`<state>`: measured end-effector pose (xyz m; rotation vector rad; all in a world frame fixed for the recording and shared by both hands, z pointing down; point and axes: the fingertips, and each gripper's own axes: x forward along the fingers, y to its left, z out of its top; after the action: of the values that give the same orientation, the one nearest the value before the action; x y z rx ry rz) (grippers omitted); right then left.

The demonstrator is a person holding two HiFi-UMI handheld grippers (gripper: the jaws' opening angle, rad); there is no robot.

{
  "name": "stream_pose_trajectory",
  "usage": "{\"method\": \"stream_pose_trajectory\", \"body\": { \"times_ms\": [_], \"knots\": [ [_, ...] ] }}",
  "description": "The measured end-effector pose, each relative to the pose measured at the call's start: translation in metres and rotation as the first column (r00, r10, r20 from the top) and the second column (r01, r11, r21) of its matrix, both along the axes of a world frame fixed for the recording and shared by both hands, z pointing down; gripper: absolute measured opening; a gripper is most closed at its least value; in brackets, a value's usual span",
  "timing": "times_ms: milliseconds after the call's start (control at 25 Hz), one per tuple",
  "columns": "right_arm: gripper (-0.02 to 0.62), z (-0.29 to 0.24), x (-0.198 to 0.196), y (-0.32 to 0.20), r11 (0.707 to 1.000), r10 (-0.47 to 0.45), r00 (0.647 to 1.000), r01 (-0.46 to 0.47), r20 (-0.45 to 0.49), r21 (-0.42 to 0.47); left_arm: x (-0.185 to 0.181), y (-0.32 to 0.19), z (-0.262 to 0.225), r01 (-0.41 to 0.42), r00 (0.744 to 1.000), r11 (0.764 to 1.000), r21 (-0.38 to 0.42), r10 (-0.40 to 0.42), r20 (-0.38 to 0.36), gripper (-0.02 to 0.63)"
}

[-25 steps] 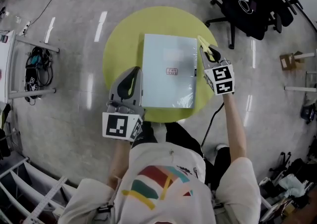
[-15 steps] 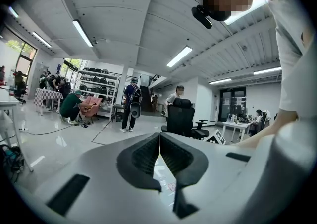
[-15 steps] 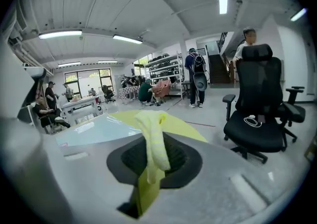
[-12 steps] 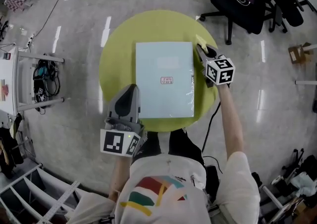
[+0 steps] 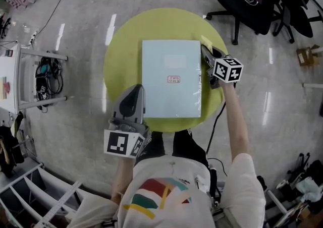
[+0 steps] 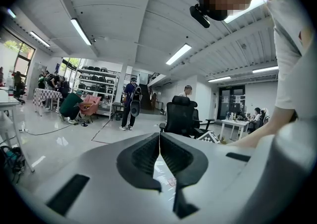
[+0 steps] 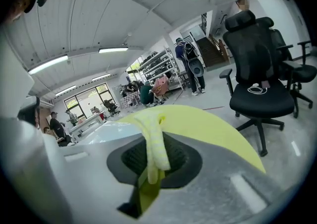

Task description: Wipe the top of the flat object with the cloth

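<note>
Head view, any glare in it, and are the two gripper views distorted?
Head view: white light streaks glare on the floor, faint sheen on the flat object. Left and right gripper views: fisheye-bent, dark rounded corners; the cloth close up looks soft.

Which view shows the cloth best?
Right gripper view: the cloth is clamped in the jaws of the right hand-held gripper. Head view shows just a small yellow tip beside the flat object; left gripper view shows none.

We see a glossy, film-wrapped flat object [image 5: 170, 78], a matt table [image 5: 123, 45], a soft knitted cloth [image 7: 154, 146], and a polished floor [image 5: 75, 101].
</note>
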<state>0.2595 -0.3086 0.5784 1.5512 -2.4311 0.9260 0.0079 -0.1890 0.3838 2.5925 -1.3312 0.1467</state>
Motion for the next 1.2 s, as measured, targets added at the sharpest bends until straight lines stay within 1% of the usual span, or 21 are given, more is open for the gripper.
{"method": "stream_pose_trajectory", "body": {
  "times_ms": [240,440,880,1040,1200],
  "knots": [
    [0.027,0.003,-0.004,0.013,0.999,-0.038,0.999,0.038,-0.014,-0.005,-0.003,0.002,0.003,-0.002,1.000,1.000,-0.001,0.002,-0.001,0.015],
    [0.026,0.005,-0.012,0.046,0.995,-0.096,0.995,0.095,-0.027,-0.021,0.000,0.005,0.001,-0.024,1.000,1.000,0.008,0.024,-0.005,0.015],
    [0.026,0.008,-0.035,0.155,0.992,-0.122,0.992,0.122,0.014,-0.043,0.008,0.031,-0.018,-0.102,0.995,0.993,0.059,0.103,-0.014,0.015],
    [0.026,0.009,-0.044,0.201,0.992,-0.116,0.993,0.117,0.021,-0.051,0.005,0.038,-0.022,-0.121,0.992,0.990,0.074,0.123,-0.028,0.015],
    [0.026,0.010,-0.053,0.243,0.991,-0.109,0.994,0.110,0.029,-0.069,0.002,0.044,-0.026,-0.157,0.986,0.984,0.082,0.161,-0.039,0.015]
  ]
}}
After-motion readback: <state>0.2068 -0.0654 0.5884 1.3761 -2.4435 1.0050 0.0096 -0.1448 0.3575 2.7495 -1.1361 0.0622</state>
